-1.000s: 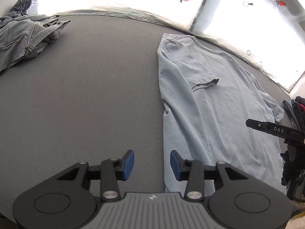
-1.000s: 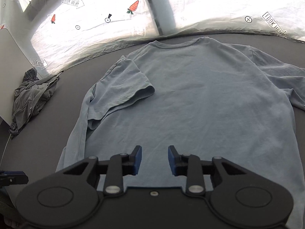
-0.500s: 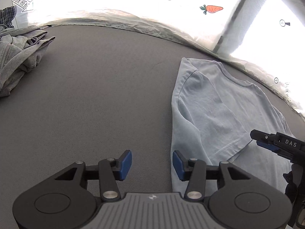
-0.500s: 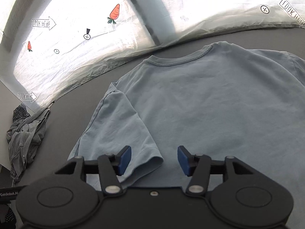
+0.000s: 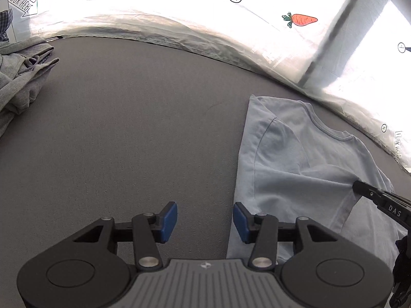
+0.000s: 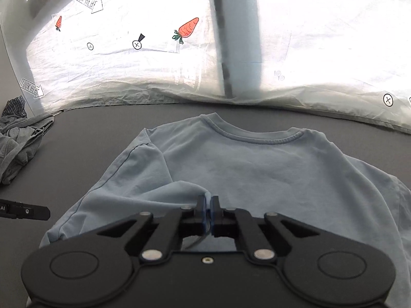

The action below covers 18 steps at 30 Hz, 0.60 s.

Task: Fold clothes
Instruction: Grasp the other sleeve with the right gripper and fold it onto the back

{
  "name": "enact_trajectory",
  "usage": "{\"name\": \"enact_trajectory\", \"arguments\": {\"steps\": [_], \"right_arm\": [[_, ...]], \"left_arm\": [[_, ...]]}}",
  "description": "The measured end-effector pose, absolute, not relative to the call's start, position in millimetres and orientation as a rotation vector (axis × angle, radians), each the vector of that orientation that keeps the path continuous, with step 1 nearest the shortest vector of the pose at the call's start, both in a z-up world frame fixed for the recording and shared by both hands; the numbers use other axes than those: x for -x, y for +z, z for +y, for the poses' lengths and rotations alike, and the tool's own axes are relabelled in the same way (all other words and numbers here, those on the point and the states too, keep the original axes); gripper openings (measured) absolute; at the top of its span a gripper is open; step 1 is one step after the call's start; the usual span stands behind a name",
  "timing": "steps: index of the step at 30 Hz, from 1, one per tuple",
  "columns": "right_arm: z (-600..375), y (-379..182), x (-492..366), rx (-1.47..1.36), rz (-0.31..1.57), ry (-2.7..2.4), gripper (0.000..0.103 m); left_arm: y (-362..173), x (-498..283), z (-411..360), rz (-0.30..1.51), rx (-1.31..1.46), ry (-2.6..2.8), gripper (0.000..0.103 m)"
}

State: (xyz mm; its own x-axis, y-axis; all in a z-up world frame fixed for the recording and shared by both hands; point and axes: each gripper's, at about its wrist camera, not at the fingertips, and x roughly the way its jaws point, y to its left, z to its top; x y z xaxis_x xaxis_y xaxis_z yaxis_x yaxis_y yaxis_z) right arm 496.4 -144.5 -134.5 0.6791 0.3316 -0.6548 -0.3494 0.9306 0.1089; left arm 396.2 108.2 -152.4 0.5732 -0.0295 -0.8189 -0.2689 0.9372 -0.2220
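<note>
- T-shirt (image 6: 269, 174): one, light blue, lying flat on the grey tabletop (image 5: 128, 141), collar toward the white sheet (image 6: 154, 64).
- Right tool (image 6: 208, 202): jaws closed, pinching the hem of the folded-in sleeve (image 6: 143, 179).
- Left tool (image 5: 205, 222): jaws partly open, empty, over bare tabletop beside the shirt's edge.
- Grey garments (image 5: 18, 77): one crumpled heap, well apart.

Grey clothes pile (image 5: 18, 77) and T-shirt (image 6: 282, 179) hem, cut off by frame edges.

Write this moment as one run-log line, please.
right tongs: shut on shirt sleeve | left tongs: open, empty | grey pile: untouched
</note>
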Motion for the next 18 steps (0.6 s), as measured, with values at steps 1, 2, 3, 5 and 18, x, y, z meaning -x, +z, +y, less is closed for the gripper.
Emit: {"name": "enact_trajectory", "arguments": {"steps": [1,2,3,5,18], "right_arm": [[-149,-128,-506,0.053,0.701,0.354,0.003],[-153,-122,-515,0.081,0.672,0.326,0.003],[-158,-116,-524,0.109,0.643,0.297,0.003],[-165,-113,-536,0.152,0.618,0.235,0.003],[-232,-159,-472,-0.43,0.874,0.084,0.045]], "left_arm": [[-152,-396,107,0.954,0.34,0.141,0.049],[-152,-396,105,0.955,0.337,0.137,0.05],[-152,-395,103,0.957,0.33,0.134,0.05],[-154,-394,98,0.964,0.313,0.127,0.05],[-167,-390,62,1.024,0.211,0.042,0.055]]}}
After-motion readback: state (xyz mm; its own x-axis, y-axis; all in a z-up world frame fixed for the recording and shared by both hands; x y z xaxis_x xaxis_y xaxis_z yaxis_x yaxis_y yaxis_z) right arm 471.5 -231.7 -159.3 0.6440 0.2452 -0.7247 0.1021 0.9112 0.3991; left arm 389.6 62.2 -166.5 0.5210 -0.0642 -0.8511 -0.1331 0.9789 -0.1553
